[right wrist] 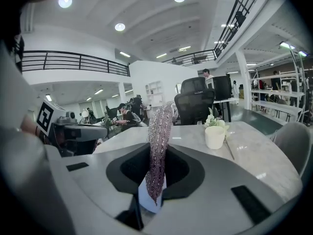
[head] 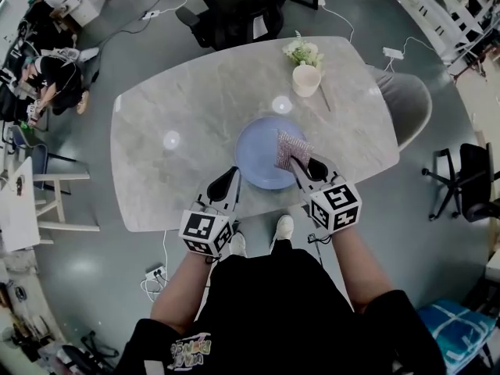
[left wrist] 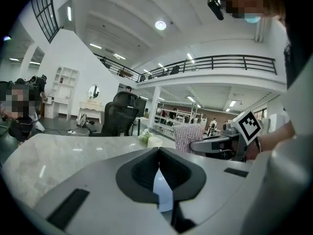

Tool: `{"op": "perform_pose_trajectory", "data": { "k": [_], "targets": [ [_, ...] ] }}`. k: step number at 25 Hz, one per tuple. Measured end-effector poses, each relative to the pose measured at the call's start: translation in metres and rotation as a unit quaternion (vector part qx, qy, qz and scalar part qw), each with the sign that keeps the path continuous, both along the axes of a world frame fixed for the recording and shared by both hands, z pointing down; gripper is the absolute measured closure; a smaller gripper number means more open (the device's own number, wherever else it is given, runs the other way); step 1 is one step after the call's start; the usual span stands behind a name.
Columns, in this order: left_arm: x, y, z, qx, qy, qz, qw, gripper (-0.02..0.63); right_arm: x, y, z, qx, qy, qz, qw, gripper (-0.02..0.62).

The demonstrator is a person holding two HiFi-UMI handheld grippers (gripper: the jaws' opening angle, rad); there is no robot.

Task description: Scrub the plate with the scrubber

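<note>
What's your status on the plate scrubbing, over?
Left gripper shut, empty, by plate rim. Right gripper shut on scrubber, over plate. Flower pot stands clear.

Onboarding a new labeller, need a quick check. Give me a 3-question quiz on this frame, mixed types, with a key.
1. Which gripper holds the scrubber? A) left B) right C) neither
2. True or false: the left gripper has its jaws wide apart.
3. Fill in: in the head view, the scrubber sits over the right side of the blue ____.

Key
1. B: the right gripper is clamped on it.
2. False: its jaws are together with nothing between them.
3. plate
</note>
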State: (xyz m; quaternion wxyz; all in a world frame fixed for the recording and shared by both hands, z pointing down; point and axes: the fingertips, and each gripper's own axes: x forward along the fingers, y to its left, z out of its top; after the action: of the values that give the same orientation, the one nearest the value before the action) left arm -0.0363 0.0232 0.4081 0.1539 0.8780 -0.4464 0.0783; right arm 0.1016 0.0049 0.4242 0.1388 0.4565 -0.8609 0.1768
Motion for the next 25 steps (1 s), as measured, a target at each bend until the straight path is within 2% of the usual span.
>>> {"op": "perform_pose_trajectory", "data": {
  "k": [8,15,25],
  "targets": [
    [-0.030,0.035,-0.002,-0.005,0.012,0.073,0.9973,0.589,-0.040,0.056,-0.001,-0.010,0.000,0.058,0.998,0.525],
    [-0.044,0.063,-0.006,-0.008,0.028,0.129,0.9912,0.589,-0.070,0.103,-0.009,-0.003,0.008,0.099,0.995,0.525],
    [-0.055,0.096,-0.009,-0.003,0.035,0.175,0.9839,0.589,-0.091,0.146,-0.017,0.011,0.012,0.139,0.990,0.525]
  ]
}}
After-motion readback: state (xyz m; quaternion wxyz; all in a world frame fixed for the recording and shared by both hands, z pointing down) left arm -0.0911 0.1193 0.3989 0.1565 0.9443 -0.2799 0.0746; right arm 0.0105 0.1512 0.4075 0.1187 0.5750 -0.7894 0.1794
